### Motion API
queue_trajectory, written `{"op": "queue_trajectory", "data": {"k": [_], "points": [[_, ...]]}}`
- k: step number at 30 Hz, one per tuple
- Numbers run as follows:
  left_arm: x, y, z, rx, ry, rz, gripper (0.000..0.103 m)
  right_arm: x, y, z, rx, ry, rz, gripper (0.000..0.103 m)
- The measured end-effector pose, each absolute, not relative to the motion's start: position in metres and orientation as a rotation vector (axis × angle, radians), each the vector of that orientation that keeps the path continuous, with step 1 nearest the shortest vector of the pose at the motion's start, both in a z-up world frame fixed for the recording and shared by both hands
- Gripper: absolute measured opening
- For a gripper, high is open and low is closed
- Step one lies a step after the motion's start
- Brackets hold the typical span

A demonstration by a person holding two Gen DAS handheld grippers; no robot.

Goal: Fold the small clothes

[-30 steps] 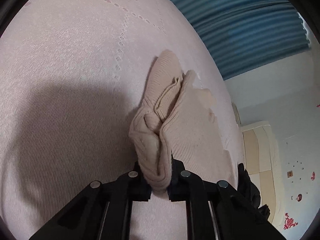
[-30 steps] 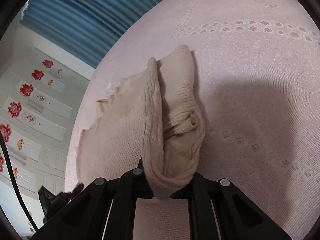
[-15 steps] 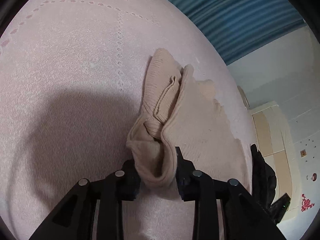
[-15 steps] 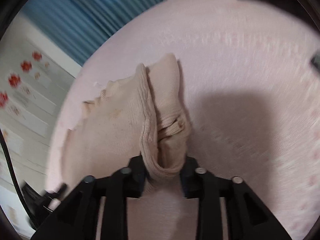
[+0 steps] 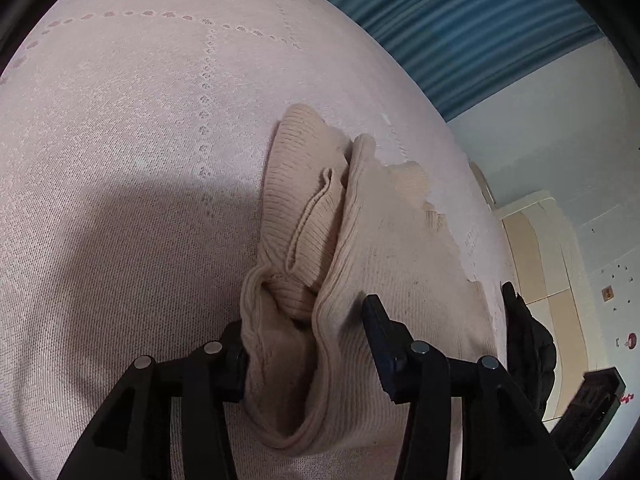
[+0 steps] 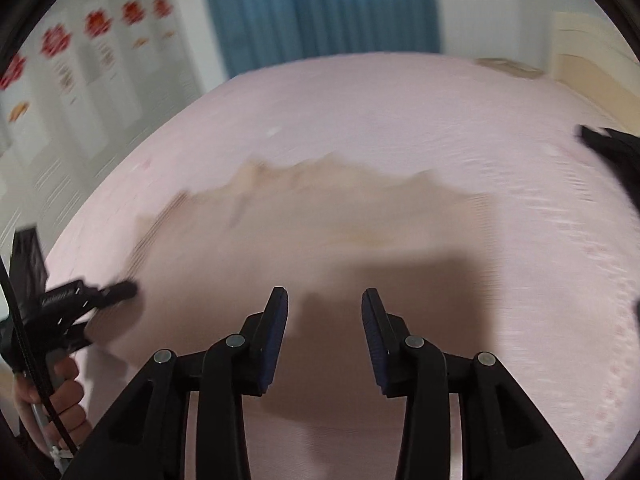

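Note:
A small beige knit garment [image 5: 384, 264] lies on the pink bedspread [image 5: 120, 160], with one side folded over in a thick ridge [image 5: 304, 208]. My left gripper [image 5: 304, 320] is open, its fingers straddling the near edge of the fold, cloth bunched loosely between them. In the right wrist view the garment [image 6: 328, 216] lies flat and blurred ahead. My right gripper [image 6: 324, 300] is open and empty, lifted back from it. The left gripper [image 6: 76, 300] shows at that view's left edge, at the garment's end.
The pink bedspread [image 6: 400, 120] fills both views. A blue curtain [image 5: 460, 20] and a white wall lie beyond the bed. A cream headboard [image 5: 536, 248] stands at the right. A dark object [image 6: 612, 152] shows at the right edge of the right wrist view.
Both grippers have opened and let go of the garment's folded edge. My right gripper has pulled back and swung round fast, blurring its view. The left one stays at the fold.

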State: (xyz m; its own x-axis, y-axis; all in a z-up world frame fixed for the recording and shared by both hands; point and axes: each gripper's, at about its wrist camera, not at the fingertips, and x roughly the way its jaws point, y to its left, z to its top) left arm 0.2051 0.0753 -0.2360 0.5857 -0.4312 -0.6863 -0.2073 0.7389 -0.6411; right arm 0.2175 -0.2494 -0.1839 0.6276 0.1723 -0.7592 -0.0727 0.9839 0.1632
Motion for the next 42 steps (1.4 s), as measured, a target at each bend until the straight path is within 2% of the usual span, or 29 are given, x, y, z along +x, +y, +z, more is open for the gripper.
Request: {"op": "queue_trajectory", "data": {"k": [5, 28, 33, 42], "points": [[0.206, 0.079, -0.235, -0.739, 0.956, -0.171, 0.046, 0.239, -0.216, -0.212, 0.050, 0.933, 0.138, 0.038], [0.212, 0.084, -0.234, -0.712, 0.941, -0.242, 0.048, 0.388, -0.189, -0.227, 0.056, 1.031, -0.026, 0.041], [0.211, 0.084, -0.234, -0.718, 0.943, -0.254, 0.050, 0.372, -0.190, -0.221, 0.054, 1.036, -0.011, 0.041], [0.197, 0.078, -0.233, -0.725, 0.936, -0.277, 0.054, 0.276, -0.189, -0.204, -0.019, 0.993, 0.039, 0.041]]}}
